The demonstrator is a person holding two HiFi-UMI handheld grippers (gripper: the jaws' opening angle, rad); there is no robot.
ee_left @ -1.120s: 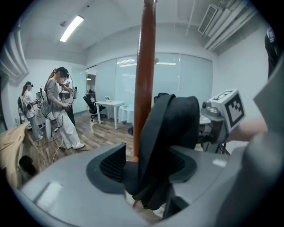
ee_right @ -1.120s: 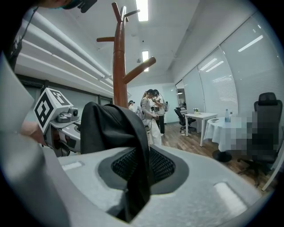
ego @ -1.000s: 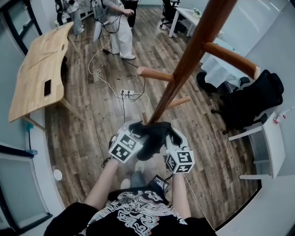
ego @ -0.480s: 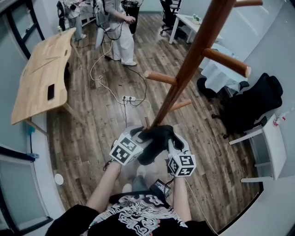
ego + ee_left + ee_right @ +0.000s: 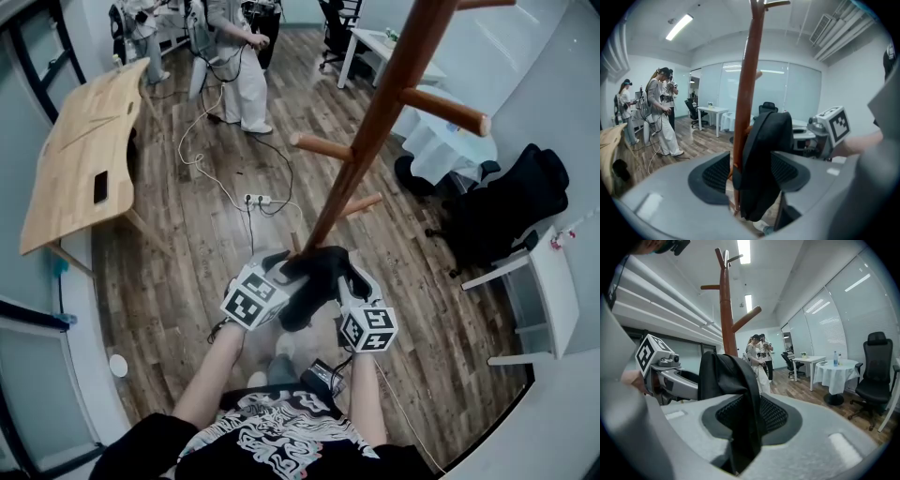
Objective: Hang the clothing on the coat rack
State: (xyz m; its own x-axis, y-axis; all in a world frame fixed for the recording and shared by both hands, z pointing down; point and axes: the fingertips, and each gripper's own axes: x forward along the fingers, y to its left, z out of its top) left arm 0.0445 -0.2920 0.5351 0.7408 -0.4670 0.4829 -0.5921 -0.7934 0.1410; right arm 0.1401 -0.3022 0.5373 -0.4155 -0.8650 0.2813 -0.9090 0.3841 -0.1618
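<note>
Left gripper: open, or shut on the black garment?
Open. The left gripper has just been opening its jaws; the garment hangs between them, with a gap showing beside it.

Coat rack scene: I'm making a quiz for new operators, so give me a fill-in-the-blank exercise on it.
1. The clothing held up beside the coat rack is ___ in colour.
2. The jaws of the right gripper are ___ on the clothing.
3. In the head view, the office chair stands to the ___ of the coat rack.
Missing words: black; shut; right.
</note>
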